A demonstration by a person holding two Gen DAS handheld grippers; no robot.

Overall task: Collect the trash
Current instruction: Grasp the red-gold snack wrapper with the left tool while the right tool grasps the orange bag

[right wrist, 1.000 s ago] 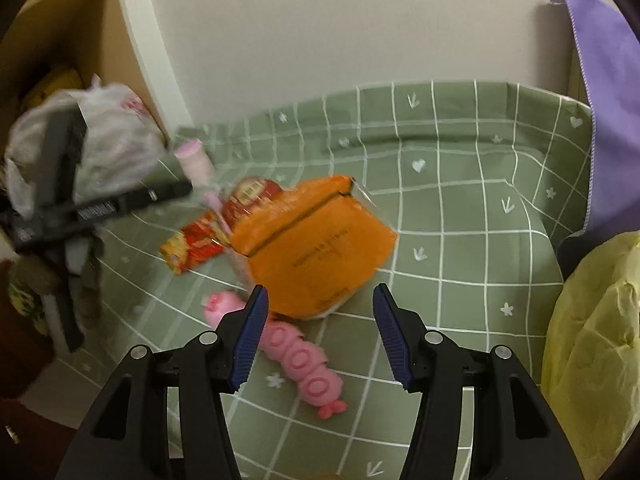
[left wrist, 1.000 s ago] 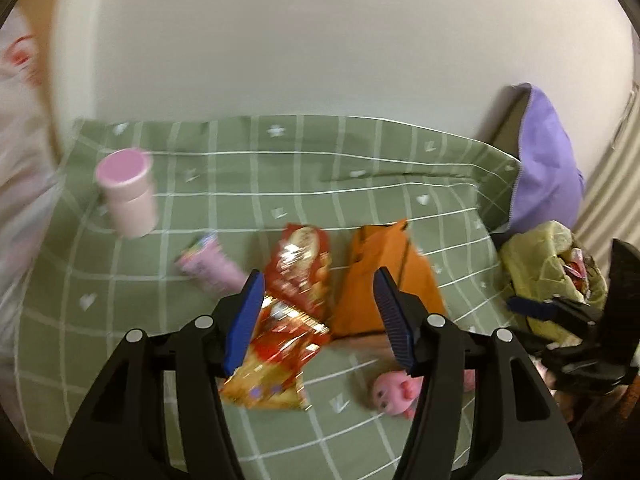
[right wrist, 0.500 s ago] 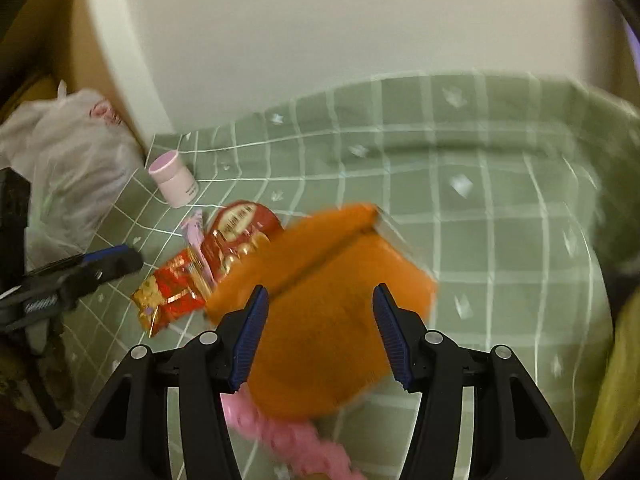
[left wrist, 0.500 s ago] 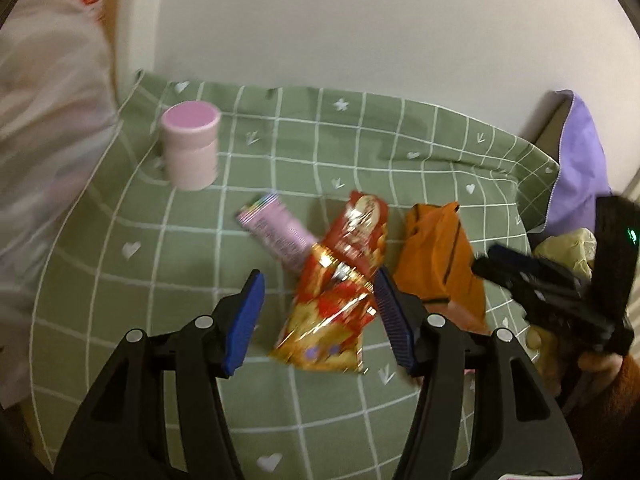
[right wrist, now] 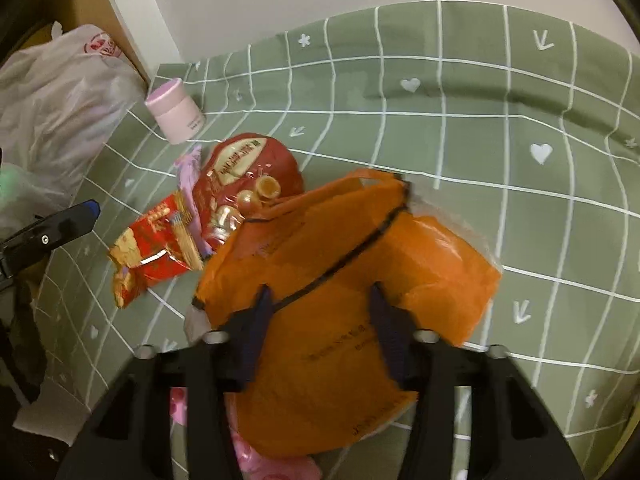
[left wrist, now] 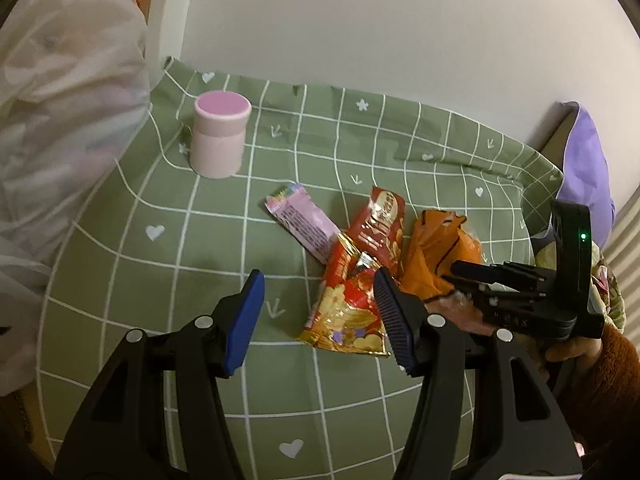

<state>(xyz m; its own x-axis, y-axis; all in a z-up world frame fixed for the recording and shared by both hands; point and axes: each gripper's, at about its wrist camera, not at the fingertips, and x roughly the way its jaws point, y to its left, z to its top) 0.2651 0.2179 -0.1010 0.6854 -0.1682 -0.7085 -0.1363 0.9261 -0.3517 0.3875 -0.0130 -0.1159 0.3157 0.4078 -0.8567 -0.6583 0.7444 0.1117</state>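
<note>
Since a second ago both of my hands have come down toward the litter: the orange bag (right wrist: 340, 300), which then lay clear ahead of my right gripper (right wrist: 320, 320), now fills the space between its fingers, and my left gripper (left wrist: 320, 312) has slid over so its right finger overlaps the red snack wrapper (left wrist: 352, 300).

That orange bag sits on the green checked cloth (right wrist: 520, 160), just right of the wrappers, its near edge over a pink toy (right wrist: 248, 452). I judge it light, thin and crinkly, likely to fold and slide rather than resist, so a pinch on a gathered fold near the middle should hold better than one on a flat edge. My right jaws are closing with the bag between them; the blur leaves me unable to say the pads press it yet.

Next to it lie the red snack wrapper and a pink wrapper (left wrist: 304, 224), both flat, glossy and probably slippery; I'd take them by a raised crumpled corner. My left jaws stand apart, holding nothing.

Farther off stands a pink jar (left wrist: 218, 138), rigid and upright, and beyond it at the left a white plastic bag (right wrist: 56, 92).
</note>
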